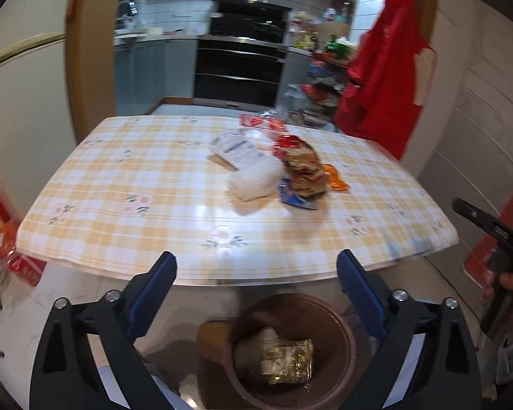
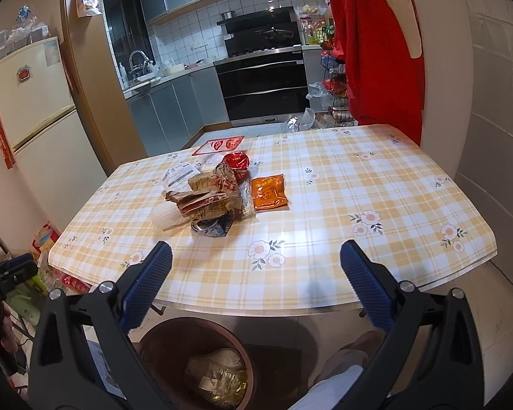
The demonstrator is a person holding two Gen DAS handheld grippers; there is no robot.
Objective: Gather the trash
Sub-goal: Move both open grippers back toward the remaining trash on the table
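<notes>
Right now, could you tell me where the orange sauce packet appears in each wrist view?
Left wrist: the orange sauce packet peeks out at the right edge of the wrapper pile, right of centre.
Right wrist: the packet lies flat and fully visible, right of the pile, near picture centre.
Shared landmark: the crumpled brown wrapper beside it.

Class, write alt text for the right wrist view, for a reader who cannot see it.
An open right gripper points at a pile of wrappers and an orange sachet on a yellow checked table. A brown bin holding some trash stands on the floor below the table's near edge, with a kitchen behind.
</notes>
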